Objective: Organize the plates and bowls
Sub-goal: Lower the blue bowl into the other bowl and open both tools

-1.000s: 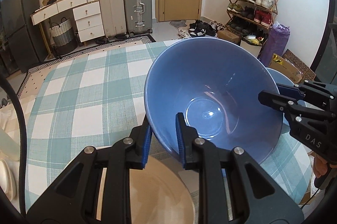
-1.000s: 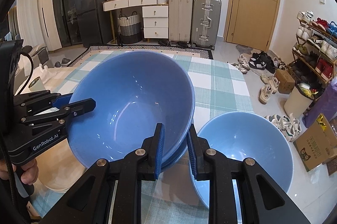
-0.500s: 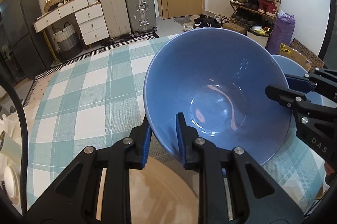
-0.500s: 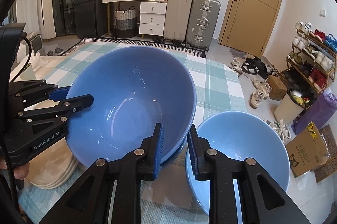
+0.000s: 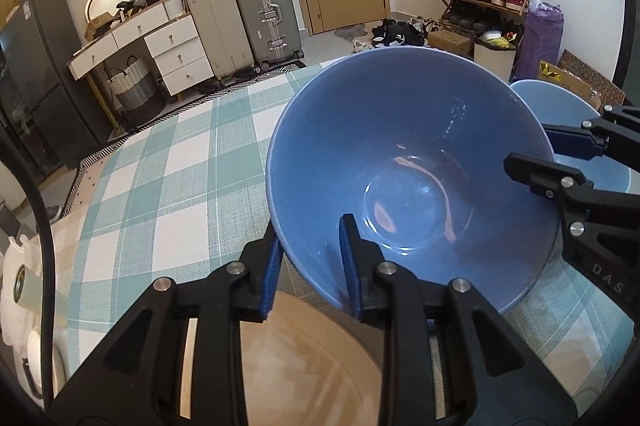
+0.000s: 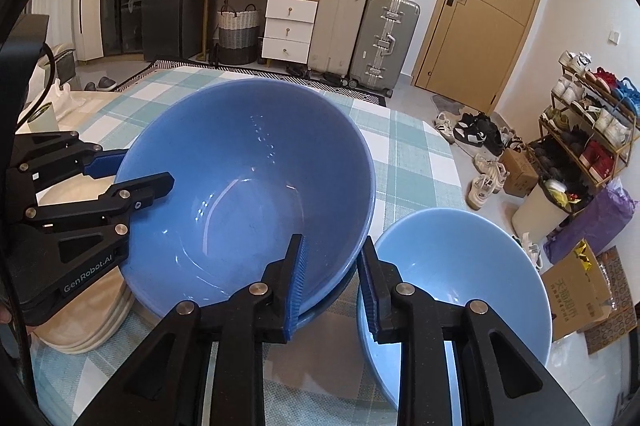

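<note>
Fingers astride bowl — checked tablecloth

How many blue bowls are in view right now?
3: a dark-blue bowl nested in a second bowl whose rim just shows, and a lighter bowl to their right. More may be hidden underneath the stack.

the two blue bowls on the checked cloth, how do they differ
The darker blue bowl looks larger than the pale blue bowl. The darker one has the left gripper and right gripper astride its rim, jaws opening; nothing straddles the pale one. The darker bowl sits nested on another blue rim, beside the beige plates; the pale bowl stands alone at the table's edge. Both are glossy, upright and empty.
</note>
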Available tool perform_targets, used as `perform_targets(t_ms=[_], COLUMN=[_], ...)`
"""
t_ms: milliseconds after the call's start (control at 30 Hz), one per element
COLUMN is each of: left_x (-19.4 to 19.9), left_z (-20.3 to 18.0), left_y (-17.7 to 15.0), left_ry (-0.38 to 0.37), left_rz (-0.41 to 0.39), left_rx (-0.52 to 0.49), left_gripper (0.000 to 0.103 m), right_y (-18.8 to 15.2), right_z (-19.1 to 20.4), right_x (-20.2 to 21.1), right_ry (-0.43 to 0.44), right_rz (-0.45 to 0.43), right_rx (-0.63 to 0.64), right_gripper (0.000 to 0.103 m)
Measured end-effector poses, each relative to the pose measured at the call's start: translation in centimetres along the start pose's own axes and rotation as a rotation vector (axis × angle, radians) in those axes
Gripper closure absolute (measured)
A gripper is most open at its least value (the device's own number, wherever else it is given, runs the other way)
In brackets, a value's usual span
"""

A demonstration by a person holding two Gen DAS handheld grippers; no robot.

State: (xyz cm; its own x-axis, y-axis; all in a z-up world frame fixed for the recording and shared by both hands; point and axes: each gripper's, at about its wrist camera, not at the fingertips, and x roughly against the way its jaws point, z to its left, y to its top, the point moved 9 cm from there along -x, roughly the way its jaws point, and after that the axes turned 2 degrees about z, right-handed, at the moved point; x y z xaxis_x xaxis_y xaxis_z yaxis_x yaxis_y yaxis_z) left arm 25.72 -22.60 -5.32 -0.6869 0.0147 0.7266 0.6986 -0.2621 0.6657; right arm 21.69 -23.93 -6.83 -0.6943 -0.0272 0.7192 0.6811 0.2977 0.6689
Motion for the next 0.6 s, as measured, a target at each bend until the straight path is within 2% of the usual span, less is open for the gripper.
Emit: perform_targets(t_ms=[200, 333, 500, 533, 600], left_x=[-0.6, -0.9, -1.0, -0.9, -0.5], left_z=[-0.1, 0.2, 0.8, 0.9, 1.1], left_y=[0.0, -0.3, -0.8, -0.8, -0.8], left_ry=[-0.02, -0.04, -0.088, -0.106, -0.132], left_rz=[0.015, 0.03, 0.042, 0.04, 0.033], left_rx=[0.005, 0.026, 0.059, 0.07, 0.094], left_gripper=[0.072, 0.071, 0.064, 0.062, 0.043], right_y=[-0.2, -0.1, 0.0, 0.0, 0.0], right_z=[0.3, 0.3, -0.1, -0.2, -0.4], right_x=[-0.3, -0.4, -0.2, -0.1, 0.1], right_ry=[-0.004, 0.0, -0.004, -0.004, 0.001], right_rz=[-0.001, -0.001, -0.003, -0.006, -0.011], right_rx=[-0.003, -0.008, -0.018, -0.018, -0.017], right_gripper=[0.076, 0.074, 0.072, 0.072, 0.07])
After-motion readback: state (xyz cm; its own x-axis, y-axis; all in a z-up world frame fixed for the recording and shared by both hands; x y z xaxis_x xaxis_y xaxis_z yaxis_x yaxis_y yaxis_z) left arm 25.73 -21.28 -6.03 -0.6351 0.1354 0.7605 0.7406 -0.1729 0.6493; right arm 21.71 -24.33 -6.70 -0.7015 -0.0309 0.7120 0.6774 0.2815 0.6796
